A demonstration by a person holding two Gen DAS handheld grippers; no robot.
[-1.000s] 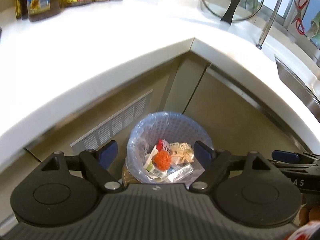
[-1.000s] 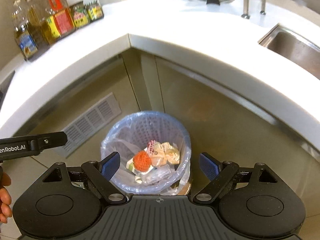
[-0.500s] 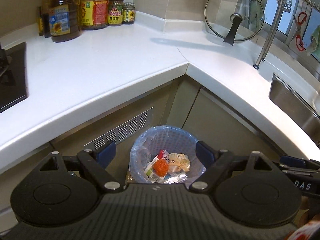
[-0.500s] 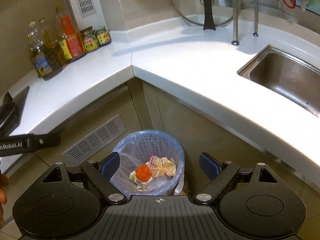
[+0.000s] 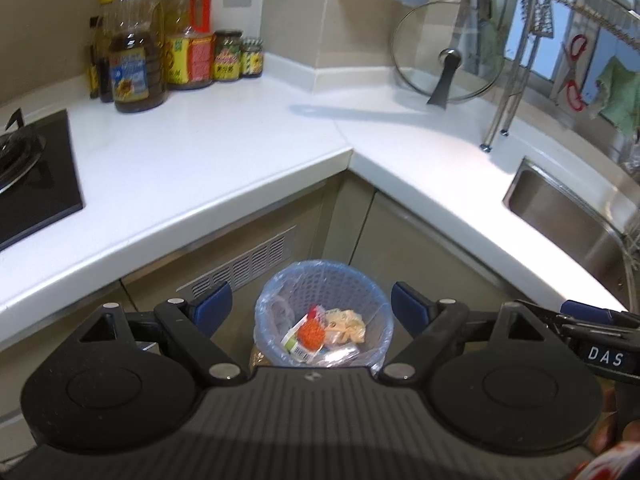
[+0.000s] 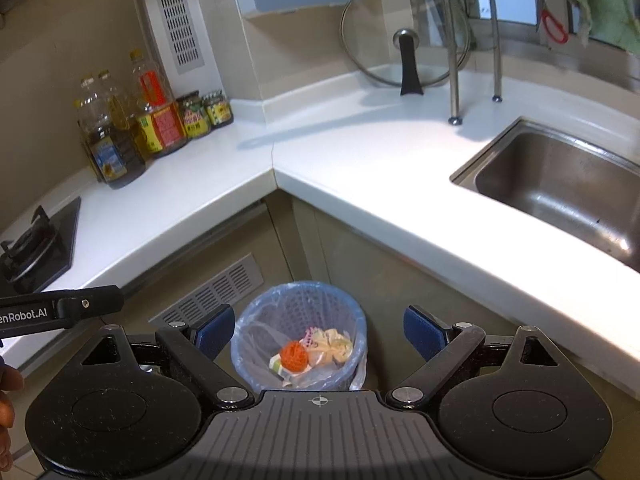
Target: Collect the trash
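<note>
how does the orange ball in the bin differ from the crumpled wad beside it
The orange ball is round, bright and mesh-textured; the crumpled yellowish wad is pale, irregular and wrinkled. The ball sits toward the left of the trash bin, the wad to its right, looking slightly wider. Both lie on top of the other trash inside the blue-lined bin, close together, held by neither gripper.
</note>
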